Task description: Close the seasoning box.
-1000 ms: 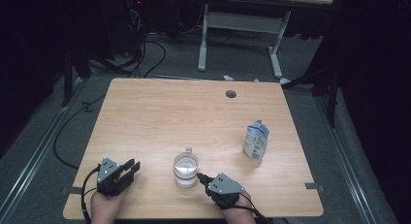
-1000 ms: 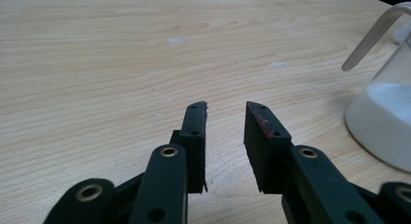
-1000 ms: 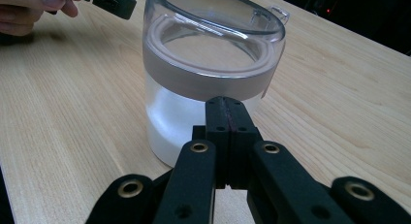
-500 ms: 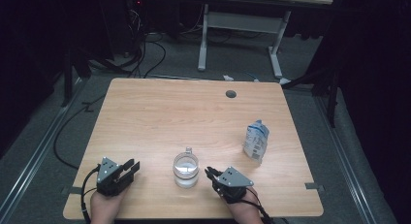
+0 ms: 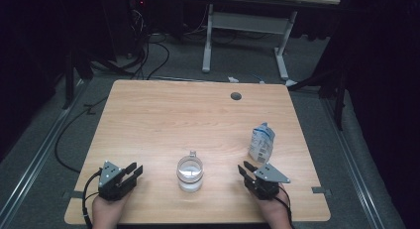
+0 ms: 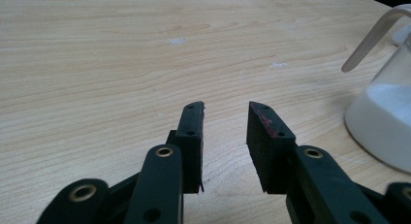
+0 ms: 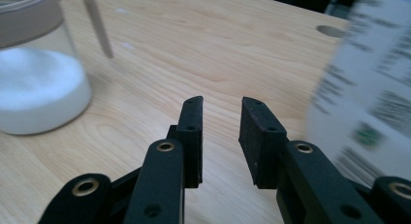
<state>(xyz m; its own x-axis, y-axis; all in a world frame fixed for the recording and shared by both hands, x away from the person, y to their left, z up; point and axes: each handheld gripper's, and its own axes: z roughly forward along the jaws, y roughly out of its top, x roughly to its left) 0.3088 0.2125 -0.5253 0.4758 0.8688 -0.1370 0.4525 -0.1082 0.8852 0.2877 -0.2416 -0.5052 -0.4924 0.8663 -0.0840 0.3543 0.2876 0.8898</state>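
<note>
Resting low at the near edge of the table (image 5: 148, 110), both grippers sit with jaws apart and nothing between them. Right gripper (image 5: 247, 170) jaws have just been opening, bare wood in the gap (same in the right gripper view (image 7: 220, 136)); it sits just in front of the white pouch (image 5: 261, 142), which stands upright toward the table's right side and looms blurred at the right in its own view. Left gripper (image 5: 134, 170) jaws have also been easing wider, empty (image 6: 225, 136). Between the two, apart from both, stands the glass jar (image 5: 190, 173) with a thin handle, holding white powder. A round hole (image 5: 236, 96) lies near the far edge.
</note>
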